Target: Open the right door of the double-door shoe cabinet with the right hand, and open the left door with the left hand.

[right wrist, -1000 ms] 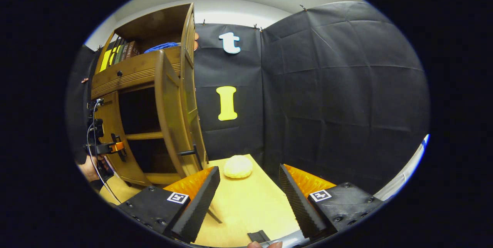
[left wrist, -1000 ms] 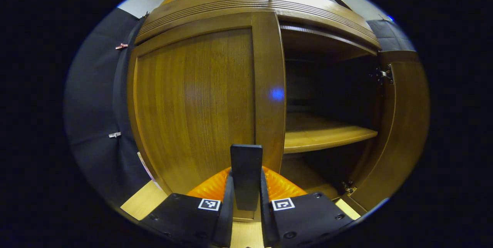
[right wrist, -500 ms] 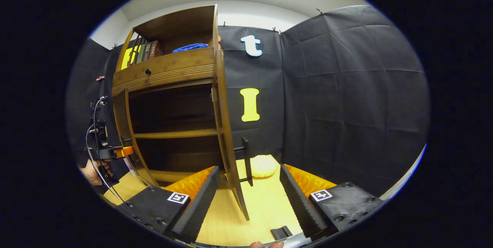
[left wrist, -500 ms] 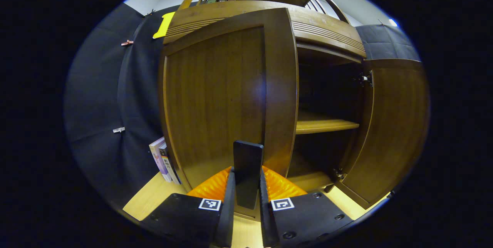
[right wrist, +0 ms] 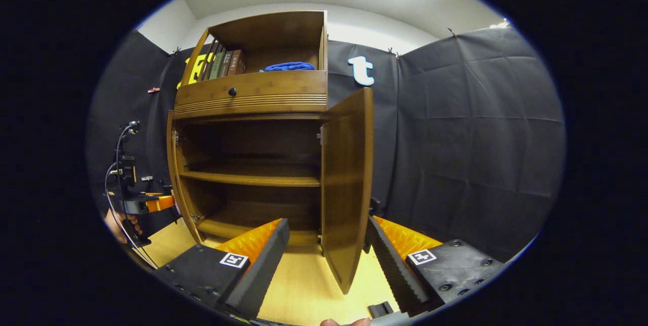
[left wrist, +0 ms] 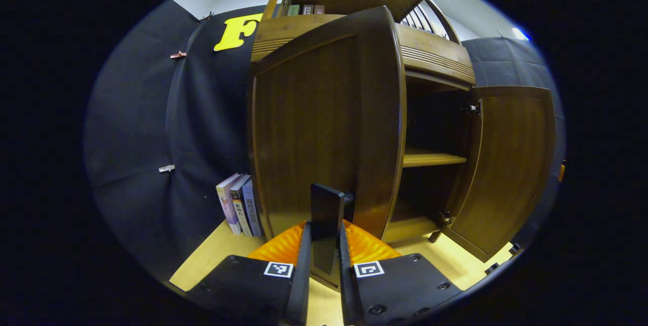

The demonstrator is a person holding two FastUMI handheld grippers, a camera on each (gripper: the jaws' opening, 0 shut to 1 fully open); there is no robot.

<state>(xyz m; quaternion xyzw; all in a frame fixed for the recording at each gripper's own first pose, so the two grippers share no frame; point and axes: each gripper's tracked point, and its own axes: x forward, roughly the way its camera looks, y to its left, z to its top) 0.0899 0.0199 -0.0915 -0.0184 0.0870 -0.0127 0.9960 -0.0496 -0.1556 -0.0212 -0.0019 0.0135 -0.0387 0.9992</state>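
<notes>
Left claw (left wrist: 324,255) pinched tight on the dark handle (left wrist: 326,209) of the left door (left wrist: 324,128), both fingers pressing its sides. Left door swung out from the shoe cabinet (right wrist: 250,98), standing on the worktop (right wrist: 304,290). Right door (right wrist: 349,184) swung wide open too, edge pointing forward. Right claw (right wrist: 326,260) spread wide, gripping nothing, with the right door's lower edge seen between its fingers. Bare wooden shelf (right wrist: 250,178) inside. Few books (left wrist: 238,204) standing upright just beside the cabinet, near the black cloth wall (left wrist: 147,128). Blue cloth (right wrist: 288,67) lying up in the top nook.
</notes>
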